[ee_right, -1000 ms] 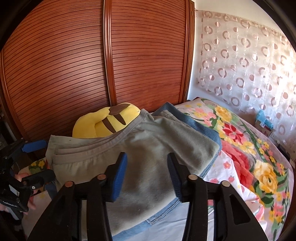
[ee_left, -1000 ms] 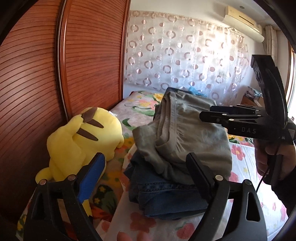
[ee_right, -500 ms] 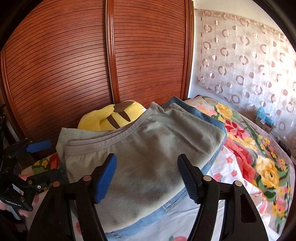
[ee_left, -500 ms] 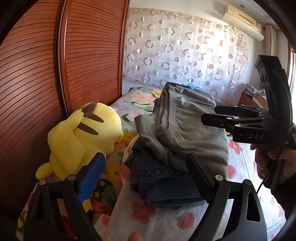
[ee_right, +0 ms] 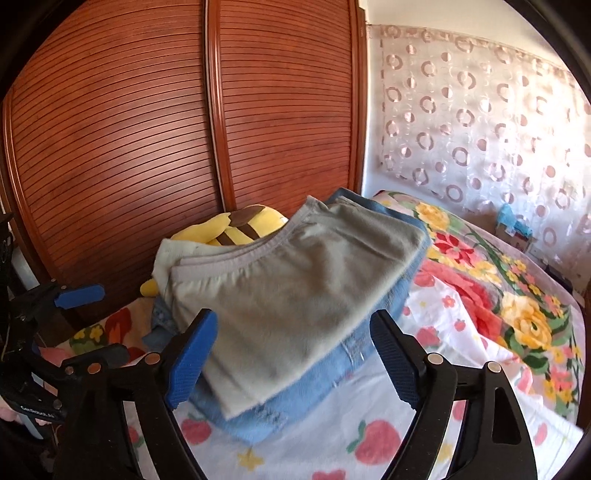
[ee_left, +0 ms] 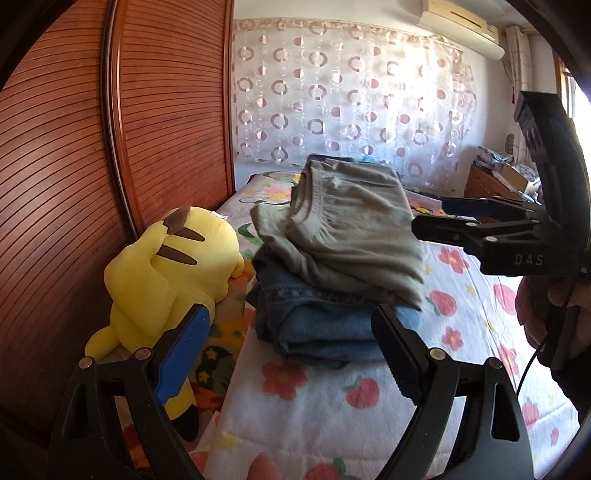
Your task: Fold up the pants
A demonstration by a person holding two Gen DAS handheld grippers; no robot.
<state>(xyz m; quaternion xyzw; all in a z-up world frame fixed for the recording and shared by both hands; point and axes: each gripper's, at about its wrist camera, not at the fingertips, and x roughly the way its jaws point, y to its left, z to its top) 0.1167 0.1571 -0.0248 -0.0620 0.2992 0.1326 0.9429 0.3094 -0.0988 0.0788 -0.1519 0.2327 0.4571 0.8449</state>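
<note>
Black grippers: the left gripper point(ee_left: 291, 347) and the right gripper point(ee_right: 295, 354) are both held spread wide with nothing between the fingers, each just short of the clothes pile and touching no cloth.
Finger pads: blue ribbed pad point(ee_left: 183, 356) on one finger of the left tool, dark ribbed pad on the other; the right tool is padded the same way.
Sheet: white cloth printed with strawberries and small flowers point(ee_right: 373, 439) covers the near part of the bed, under both tools.
Pants: grey-green pants point(ee_right: 295, 291) lie folded flat, waistband toward the wardrobe side, on top of folded blue jeans point(ee_left: 325, 328); the stack rests on the sheet, straight ahead of both grippers.
Plush toy: yellow plush with brown stripes point(ee_left: 170, 273) lies just beside the stack, between it and the wardrobe.
Bedspread: floral cover with large red and yellow blooms point(ee_right: 517, 314) spreads beyond the white sheet toward the far side.
Wardrobe: reddish-brown slatted wooden doors point(ee_right: 184, 129) stand along the bed's edge behind the plush.
Curtain: sheer white curtain with ring patterns point(ee_left: 351, 92) hangs at the far end, sunlight coming through it.
Air conditioner: pale wall unit point(ee_left: 461, 18) sits above the curtain.
Far corner: wooden furniture with clutter on top point(ee_left: 495, 181), too small to identify.
</note>
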